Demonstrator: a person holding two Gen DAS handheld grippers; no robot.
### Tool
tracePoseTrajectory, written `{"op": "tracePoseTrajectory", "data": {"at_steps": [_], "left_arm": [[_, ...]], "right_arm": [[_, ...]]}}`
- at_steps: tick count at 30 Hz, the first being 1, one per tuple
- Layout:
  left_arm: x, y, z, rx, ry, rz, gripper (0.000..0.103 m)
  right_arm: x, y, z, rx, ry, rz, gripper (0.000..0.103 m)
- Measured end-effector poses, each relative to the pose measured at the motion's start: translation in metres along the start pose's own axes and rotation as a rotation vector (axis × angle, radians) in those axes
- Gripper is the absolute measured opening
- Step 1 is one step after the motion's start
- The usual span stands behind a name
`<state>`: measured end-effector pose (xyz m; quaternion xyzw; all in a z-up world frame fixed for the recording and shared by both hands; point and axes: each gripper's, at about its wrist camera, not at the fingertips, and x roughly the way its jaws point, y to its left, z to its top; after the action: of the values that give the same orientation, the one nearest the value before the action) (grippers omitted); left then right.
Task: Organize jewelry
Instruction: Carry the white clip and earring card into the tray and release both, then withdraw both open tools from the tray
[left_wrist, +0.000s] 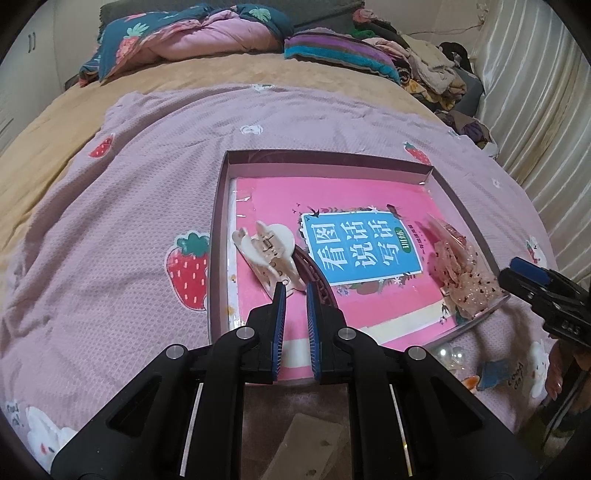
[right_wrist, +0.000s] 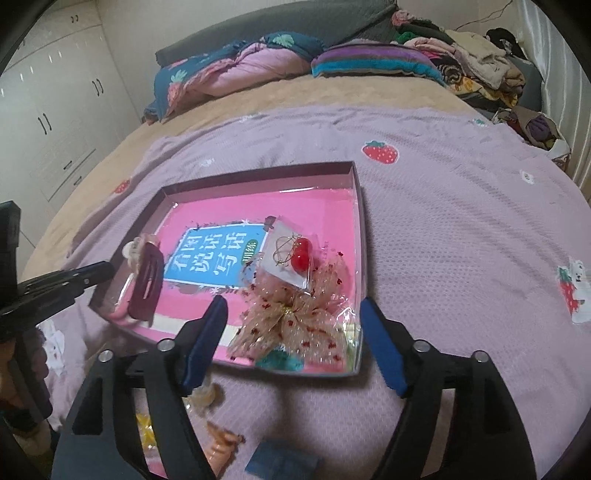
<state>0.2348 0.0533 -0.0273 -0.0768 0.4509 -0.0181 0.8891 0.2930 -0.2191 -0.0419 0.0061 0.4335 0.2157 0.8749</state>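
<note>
While the tray (right_wrist: 360, 221) sits on the bed's pink strawberry blanket (right_wrist: 461, 206), the jewelry is sorted into it.

Tray contents: a sheer bow hair clip (right_wrist: 291, 325) in the near right corner, touching a small bag of red cherry earrings (right_wrist: 295, 258); a cream claw clip (left_wrist: 264, 251) and a maroon clip (right_wrist: 147, 288) at the left side.

Right gripper (right_wrist: 291, 339): fingers spread wide on either side of the bow, pads clear of it, nothing held.

Left gripper (left_wrist: 294, 291): fingers closed with only a narrow gap showing, empty, tips just before the claw clip.

Handling: the bow looks light, soft and crushable; I would pinch its firm centre knot. The earring bag seems slippery, so take an edge.

Still outside: small pieces on the blanket below the tray (right_wrist: 221, 443).
</note>
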Motion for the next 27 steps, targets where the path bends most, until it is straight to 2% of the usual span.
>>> {"op": "tracePoseTrajectory", "data": {"at_steps": [3, 8, 12, 14, 18, 19, 22, 23, 27], "left_arm": [[-0.006, -0.002, -0.001, -0.005, -0.006, -0.002, 0.008], [-0.021, -0.004, -0.003, -0.015, -0.025, -0.001, 0.029], [-0.037, -0.005, -0.005, -0.025, -0.060, 0.019, 0.045], [-0.045, -0.004, -0.007, -0.038, -0.075, 0.024, 0.059], [-0.063, -0.003, -0.008, -0.052, -0.112, 0.034, 0.069], [-0.067, -0.003, -0.008, -0.055, -0.121, 0.037, 0.076], [-0.082, -0.003, -0.008, -0.062, -0.152, 0.042, 0.084], [-0.087, -0.004, -0.009, -0.064, -0.161, 0.041, 0.089], [-0.107, -0.006, -0.010, -0.064, -0.197, 0.042, 0.093]], "right_arm": [[-0.014, 0.003, -0.004, -0.002, -0.021, 0.001, 0.082], [-0.035, 0.009, -0.011, -0.013, -0.049, 0.002, 0.090], [-0.050, 0.011, -0.015, -0.011, -0.068, 0.006, 0.090], [-0.056, 0.012, -0.017, -0.008, -0.079, 0.006, 0.090], [-0.072, 0.012, -0.019, 0.005, -0.116, 0.006, 0.090], [-0.075, 0.012, -0.020, 0.007, -0.123, 0.006, 0.090], [-0.087, 0.013, -0.020, 0.011, -0.146, 0.007, 0.090], [-0.090, 0.013, -0.021, 0.010, -0.152, 0.006, 0.091], [-0.106, 0.014, -0.021, 0.011, -0.191, 0.007, 0.091]]}}
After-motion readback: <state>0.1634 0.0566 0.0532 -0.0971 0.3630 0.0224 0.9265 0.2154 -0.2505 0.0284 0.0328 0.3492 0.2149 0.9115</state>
